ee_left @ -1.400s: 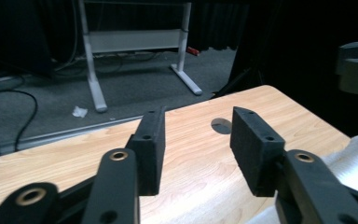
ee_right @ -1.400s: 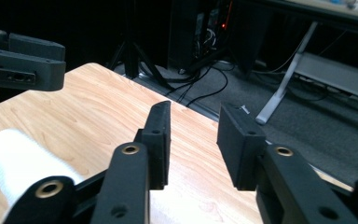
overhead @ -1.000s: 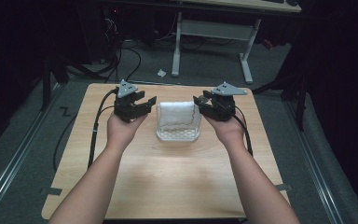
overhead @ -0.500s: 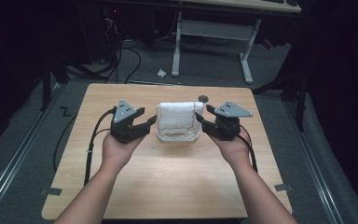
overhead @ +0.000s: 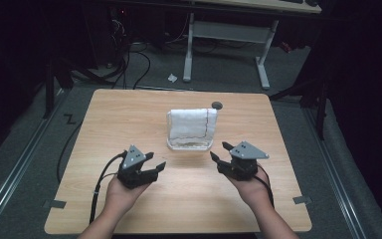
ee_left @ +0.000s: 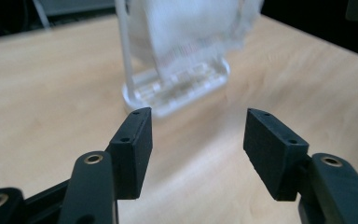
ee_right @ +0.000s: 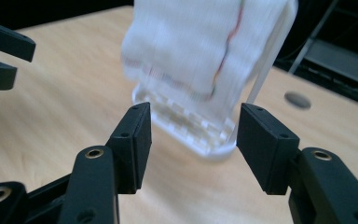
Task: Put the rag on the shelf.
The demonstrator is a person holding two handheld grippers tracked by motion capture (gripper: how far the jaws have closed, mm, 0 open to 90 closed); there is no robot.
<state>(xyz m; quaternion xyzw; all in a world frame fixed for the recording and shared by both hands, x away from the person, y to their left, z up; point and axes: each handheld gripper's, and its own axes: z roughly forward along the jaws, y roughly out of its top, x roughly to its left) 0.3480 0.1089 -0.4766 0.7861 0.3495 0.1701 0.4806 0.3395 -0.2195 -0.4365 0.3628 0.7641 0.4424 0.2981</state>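
Now white cloth (overhead: 191,124) on clear rack (overhead: 190,145), beyond and between left tool (overhead: 155,164) and right tool (overhead: 218,154), both wide, just opening, empty.

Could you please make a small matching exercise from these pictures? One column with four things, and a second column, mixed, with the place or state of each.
Things:
1. white towel
2. clear rack
3. left gripper
4. dark round spot

Places or states:
A. on the table behind the towel
B. jaws apart, nothing between them
C. hangs over the rack
D. stands on the wooden table, under the towel

Pairs: 1-C, 2-D, 3-B, 4-A
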